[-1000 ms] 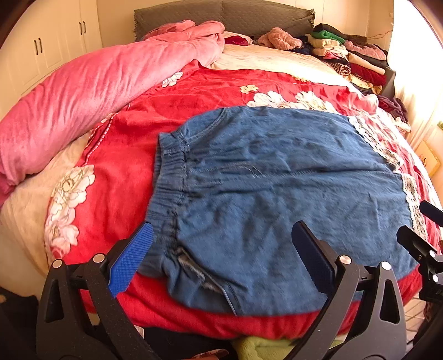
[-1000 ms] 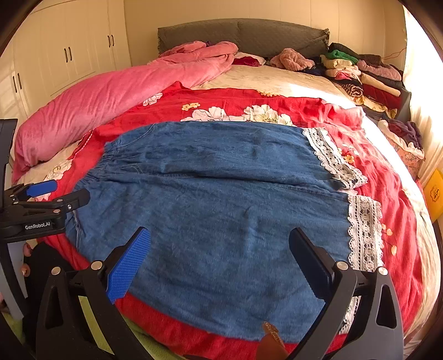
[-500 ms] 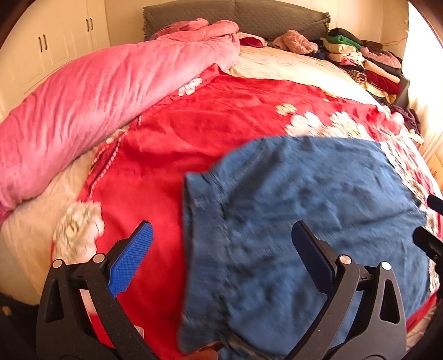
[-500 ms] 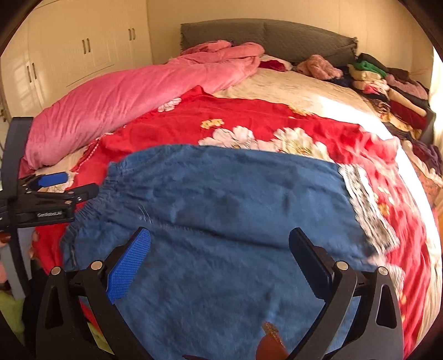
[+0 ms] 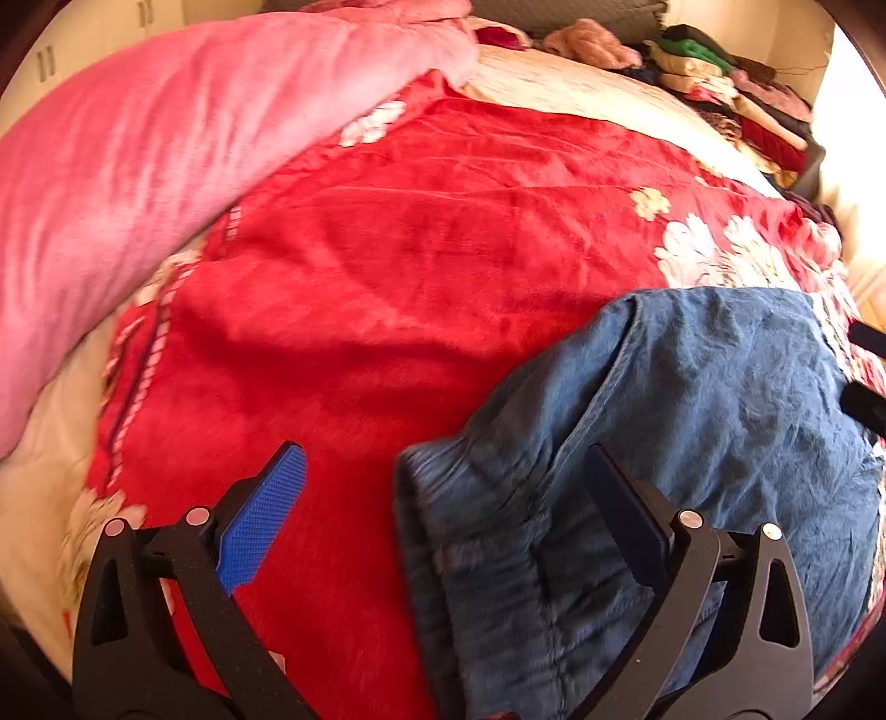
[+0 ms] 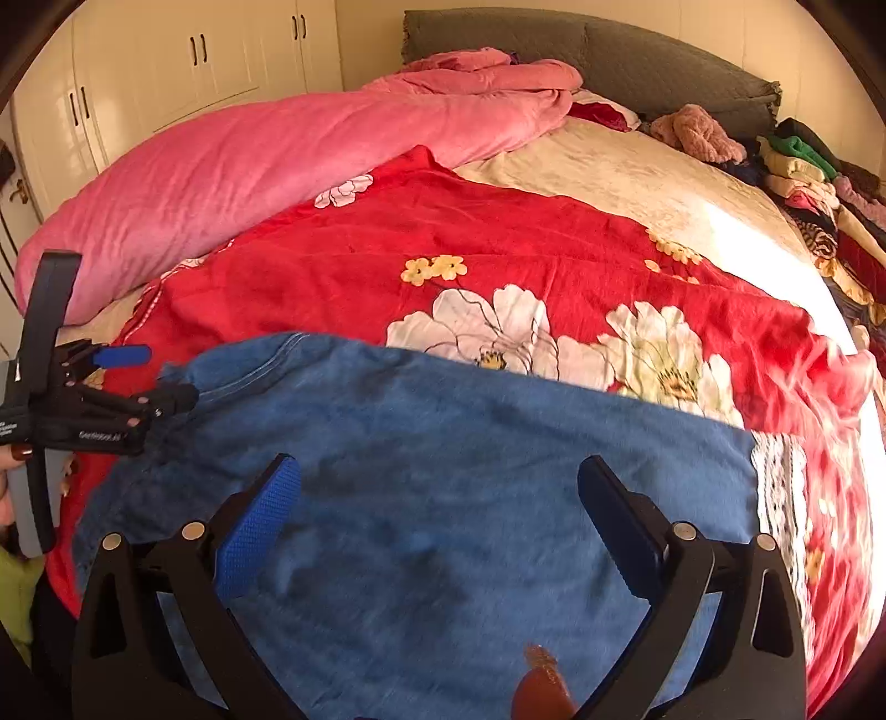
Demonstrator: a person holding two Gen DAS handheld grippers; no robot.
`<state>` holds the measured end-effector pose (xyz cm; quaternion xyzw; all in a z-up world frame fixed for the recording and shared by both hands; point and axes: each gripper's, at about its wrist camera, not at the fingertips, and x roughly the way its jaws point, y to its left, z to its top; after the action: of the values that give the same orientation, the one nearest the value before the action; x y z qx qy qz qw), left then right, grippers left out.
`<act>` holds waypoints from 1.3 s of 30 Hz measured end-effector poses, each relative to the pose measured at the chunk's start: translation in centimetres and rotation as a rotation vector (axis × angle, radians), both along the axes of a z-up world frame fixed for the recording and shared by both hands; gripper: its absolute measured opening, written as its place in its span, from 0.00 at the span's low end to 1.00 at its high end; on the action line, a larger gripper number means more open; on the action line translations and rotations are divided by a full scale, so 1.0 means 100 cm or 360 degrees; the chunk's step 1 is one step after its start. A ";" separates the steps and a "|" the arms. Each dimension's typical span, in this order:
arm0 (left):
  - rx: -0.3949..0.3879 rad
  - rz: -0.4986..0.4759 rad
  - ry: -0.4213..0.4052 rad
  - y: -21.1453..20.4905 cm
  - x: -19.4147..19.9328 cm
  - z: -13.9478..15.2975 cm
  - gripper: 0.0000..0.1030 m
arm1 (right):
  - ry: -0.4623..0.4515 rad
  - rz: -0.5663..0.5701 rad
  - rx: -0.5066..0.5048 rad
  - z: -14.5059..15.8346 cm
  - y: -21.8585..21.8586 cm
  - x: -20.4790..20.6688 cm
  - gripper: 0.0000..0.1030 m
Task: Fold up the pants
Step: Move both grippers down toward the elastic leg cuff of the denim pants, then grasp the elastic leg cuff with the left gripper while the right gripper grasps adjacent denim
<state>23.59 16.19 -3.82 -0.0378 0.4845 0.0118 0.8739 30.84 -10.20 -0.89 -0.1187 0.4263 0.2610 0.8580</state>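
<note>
Blue denim pants [image 6: 470, 476] with white lace cuffs [image 6: 775, 482] lie across a red floral blanket [image 6: 498, 243] on the bed. In the left wrist view the pants [image 5: 692, 415] fill the lower right, with the waistband end near my left gripper [image 5: 443, 498], which is open; its right finger is over the denim, its left over red blanket. My right gripper [image 6: 440, 498] is open and empty above the middle of the pants. The left gripper also shows in the right wrist view [image 6: 144, 382] at the pants' left corner.
A rolled pink duvet [image 6: 249, 166] lies along the left side of the bed. A stack of folded clothes [image 6: 814, 183] sits at the far right by the grey headboard [image 6: 609, 50]. White wardrobes [image 6: 166, 72] stand at the back left.
Both grippers have moved forward and leftward over the bed. The pants now sit lower and further right in the left wrist view. Both jaws stay open.
</note>
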 end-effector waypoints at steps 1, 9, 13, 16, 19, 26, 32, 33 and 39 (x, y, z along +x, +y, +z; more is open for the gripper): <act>-0.0019 0.0005 -0.0002 0.001 0.003 -0.001 0.91 | 0.0016 0.0012 -0.0014 -0.003 0.003 0.008 0.96; 0.0047 -0.0106 -0.0009 -0.008 0.019 -0.013 0.47 | 0.0024 0.0181 -0.0187 -0.025 0.042 0.046 0.96; 0.0141 -0.0171 -0.0054 -0.017 0.017 -0.015 0.31 | 0.0032 0.0241 -0.0285 -0.037 0.058 0.056 0.96; 0.0143 -0.0188 -0.0064 -0.015 0.015 -0.010 0.28 | 0.0009 0.0281 -0.0353 -0.041 0.068 0.061 0.96; 0.0127 -0.0187 -0.0127 -0.012 0.007 0.003 0.28 | -0.0035 0.0351 -0.0431 -0.044 0.077 0.059 0.96; 0.0136 -0.0190 -0.0229 -0.016 -0.006 0.019 0.27 | -0.0051 0.0399 -0.0548 -0.055 0.090 0.055 0.89; 0.0161 -0.0222 -0.0260 -0.021 -0.012 0.024 0.27 | -0.0016 0.0474 -0.0423 -0.058 0.094 0.039 0.31; 0.0171 -0.0223 -0.0264 -0.022 -0.014 0.025 0.27 | -0.0031 0.0464 -0.0416 -0.056 0.094 0.035 0.23; 0.0173 -0.0231 -0.0293 -0.022 -0.024 0.030 0.27 | -0.0062 0.0401 -0.0234 -0.034 0.072 0.015 0.07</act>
<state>21.21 14.03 -0.82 0.0439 0.4024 -0.0286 0.9139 32.34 -2.96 -4.30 -0.2388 0.4091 0.3324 0.8155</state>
